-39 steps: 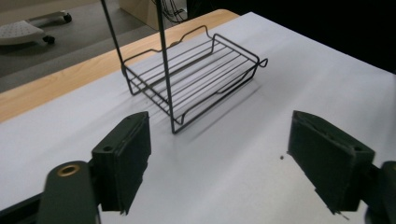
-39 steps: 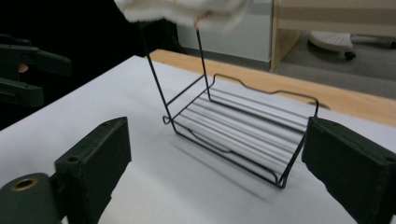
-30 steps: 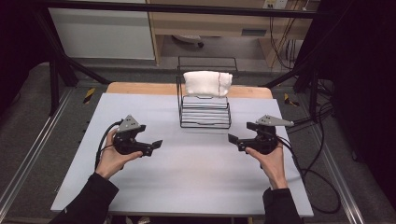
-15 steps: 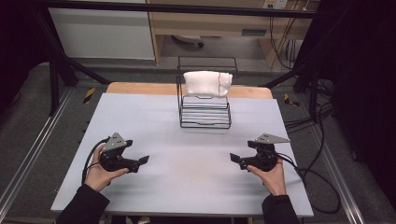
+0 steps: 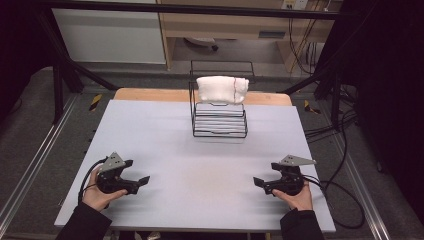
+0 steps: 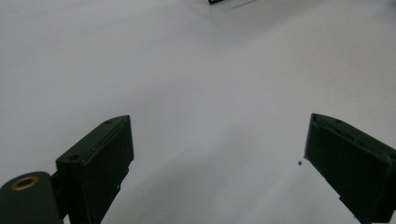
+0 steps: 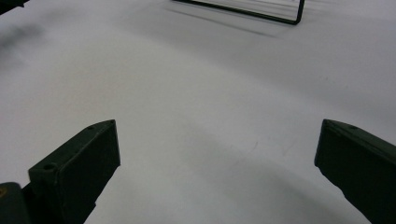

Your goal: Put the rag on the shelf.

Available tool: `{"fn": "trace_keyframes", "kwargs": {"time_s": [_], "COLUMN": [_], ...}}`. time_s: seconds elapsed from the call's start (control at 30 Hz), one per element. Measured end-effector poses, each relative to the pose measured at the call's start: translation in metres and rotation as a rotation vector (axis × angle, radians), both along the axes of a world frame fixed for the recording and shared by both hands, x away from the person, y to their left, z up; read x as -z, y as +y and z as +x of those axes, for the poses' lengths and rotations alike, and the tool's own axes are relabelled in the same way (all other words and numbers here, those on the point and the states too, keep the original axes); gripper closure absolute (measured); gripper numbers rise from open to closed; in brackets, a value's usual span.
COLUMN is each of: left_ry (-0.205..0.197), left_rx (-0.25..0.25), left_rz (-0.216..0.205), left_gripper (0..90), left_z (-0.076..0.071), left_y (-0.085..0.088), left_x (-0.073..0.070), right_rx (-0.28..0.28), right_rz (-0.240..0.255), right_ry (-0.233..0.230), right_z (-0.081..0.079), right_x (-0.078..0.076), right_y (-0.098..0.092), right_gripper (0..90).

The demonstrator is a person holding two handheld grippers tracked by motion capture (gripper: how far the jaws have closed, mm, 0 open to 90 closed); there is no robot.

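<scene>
A black wire rack (image 5: 219,120) stands at the back middle of the pale table (image 5: 200,155), with a folded white towel (image 5: 222,89) lying across its top. My left gripper (image 5: 136,173) rests low at the near left, held in a hand and pointing right. In its own view the left gripper (image 6: 219,140) is open, with bare tabletop between its jaws. My right gripper (image 5: 265,178) sits at the near right and points left. The right gripper (image 7: 219,137) is also open and empty, and the rack's base wire (image 7: 261,13) shows far ahead of it.
Cables (image 5: 340,200) trail off the table's right side from the right gripper. A wooden strip (image 5: 150,95) runs along the table's far edge. Dark frame posts (image 5: 60,80) and floor rails (image 5: 30,165) flank the table.
Both hands have pulled back from mid-table toward the near edge and apart, and sit lower. The jaws stay open. Rack and towel have not moved.
</scene>
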State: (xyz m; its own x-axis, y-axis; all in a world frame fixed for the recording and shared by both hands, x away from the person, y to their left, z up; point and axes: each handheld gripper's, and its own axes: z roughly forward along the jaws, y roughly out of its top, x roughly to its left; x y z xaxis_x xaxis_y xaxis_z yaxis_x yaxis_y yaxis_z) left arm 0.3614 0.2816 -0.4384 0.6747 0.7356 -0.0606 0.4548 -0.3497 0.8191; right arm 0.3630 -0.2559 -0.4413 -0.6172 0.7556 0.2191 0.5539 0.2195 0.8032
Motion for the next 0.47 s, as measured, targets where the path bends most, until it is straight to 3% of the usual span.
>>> {"fn": "trace_keyframes", "kwargs": {"time_s": [0.47], "left_ry": [0.006], "left_rx": [0.003], "left_rz": [0.015], "left_gripper": [8.0], "left_z": [-0.0038], "left_y": [0.0040], "left_x": [0.0064], "right_rx": [-0.004], "right_rz": [0.006], "right_ry": [0.012], "right_z": [-0.0043], "right_x": [0.0059], "right_y": [-0.0033], "right_gripper": [0.6]}}
